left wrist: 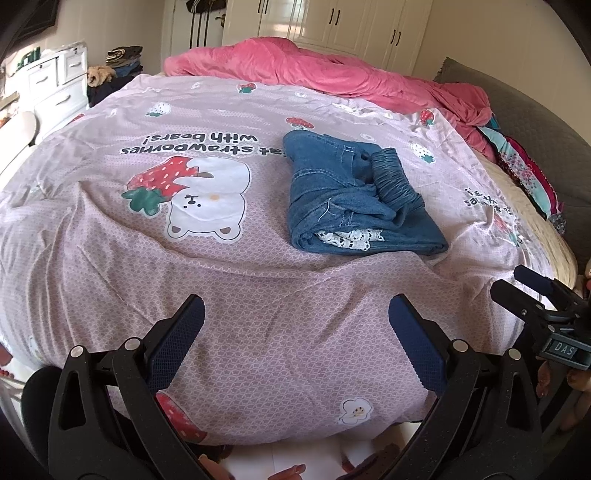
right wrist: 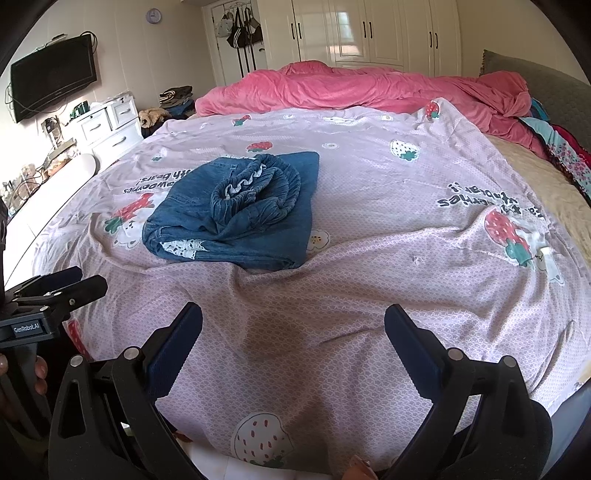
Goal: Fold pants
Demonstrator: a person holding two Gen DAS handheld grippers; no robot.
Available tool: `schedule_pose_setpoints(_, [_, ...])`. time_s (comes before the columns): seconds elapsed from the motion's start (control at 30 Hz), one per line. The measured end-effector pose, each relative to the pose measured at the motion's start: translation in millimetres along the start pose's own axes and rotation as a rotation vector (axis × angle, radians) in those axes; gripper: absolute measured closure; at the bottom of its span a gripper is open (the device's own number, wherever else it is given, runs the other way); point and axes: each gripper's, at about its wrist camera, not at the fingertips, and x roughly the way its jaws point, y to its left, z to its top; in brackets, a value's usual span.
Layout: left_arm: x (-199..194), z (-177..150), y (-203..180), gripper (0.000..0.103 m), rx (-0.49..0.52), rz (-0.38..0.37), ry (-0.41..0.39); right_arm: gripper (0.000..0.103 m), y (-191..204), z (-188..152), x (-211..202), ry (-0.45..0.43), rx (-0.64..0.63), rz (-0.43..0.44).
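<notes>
1. The denim pants lie folded in a bundle on the strawberry-print bedsheet, mid-bed, with bare sheet between them and both claws.
2. A pink blanket is heaped along the far side; white wardrobes stand behind, a TV hangs far left.
3. The pants' inner layers are tucked out of sight; only a patterned lining peeks out.
4. The left claw and right claw hover low at the near edge, jaws spread wide, gripping nothing.
</notes>
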Motion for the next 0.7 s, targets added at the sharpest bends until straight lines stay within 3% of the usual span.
schedule_pose_setpoints(0.7, [0.9, 1.3, 5.8, 0.009, 0.0, 0.015, 0.004, 0.004, -1.6, -1.2, 7.2, 0.022, 0.008, -0.021])
